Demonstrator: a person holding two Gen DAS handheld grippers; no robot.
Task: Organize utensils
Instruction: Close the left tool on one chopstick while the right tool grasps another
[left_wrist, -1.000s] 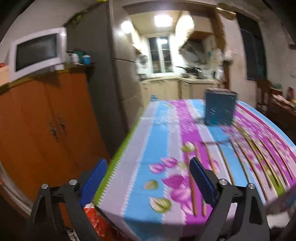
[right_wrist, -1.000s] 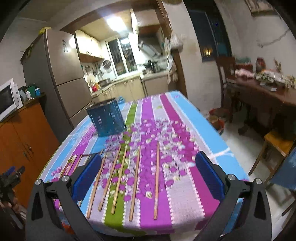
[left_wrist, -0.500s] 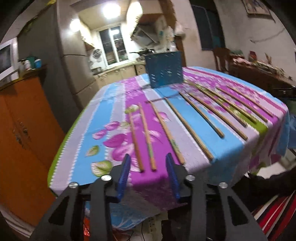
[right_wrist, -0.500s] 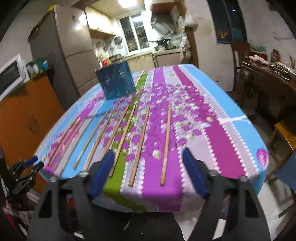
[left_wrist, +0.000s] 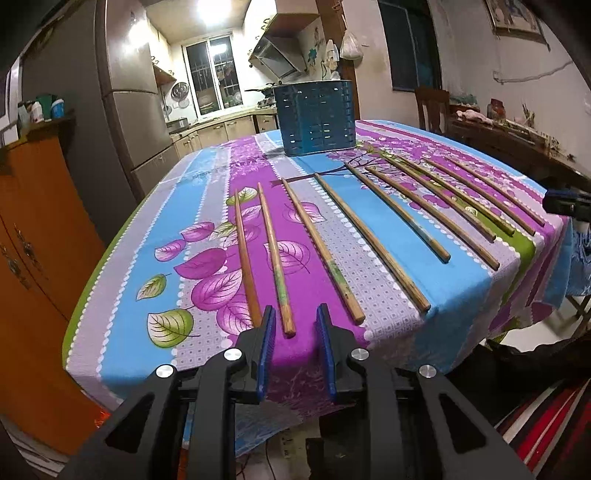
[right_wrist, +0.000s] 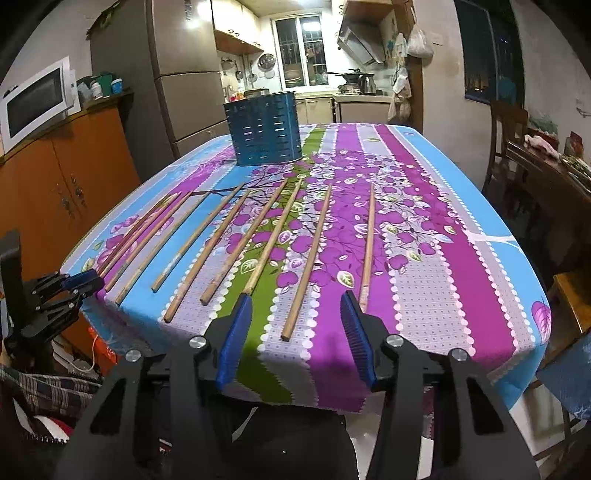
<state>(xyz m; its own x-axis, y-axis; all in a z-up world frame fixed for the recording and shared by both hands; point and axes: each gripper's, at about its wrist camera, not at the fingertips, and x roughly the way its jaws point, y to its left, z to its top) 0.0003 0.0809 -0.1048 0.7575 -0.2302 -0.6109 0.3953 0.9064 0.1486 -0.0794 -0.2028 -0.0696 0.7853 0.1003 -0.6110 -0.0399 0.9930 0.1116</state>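
**Getting ready to pick up the first sticks**

Lining up is the step right now. Nothing is picked up yet. Ten wooden chopsticks (left_wrist: 369, 236) lie side by side on the flowery tablecloth (left_wrist: 177, 206), with their thick ends near the front edge. The blue holder (left_wrist: 317, 117) with little slots stands upright at the far end of the table, well apart from the sticks.

The left tongs (left_wrist: 293, 325) hang just off the table edge, jaws a little apart and empty. The end of the second stick from the left (left_wrist: 275, 258) sits right between them.

The right tongs (right_wrist: 295, 314) are wider apart and empty too. One stick (right_wrist: 306, 262) points into the gap.

I think the next move is to slide forward, squeeze one stick near its thick end, lift it, and carry it to the holder. Thin sticks can roll, so the squeeze should be gentle and straight.
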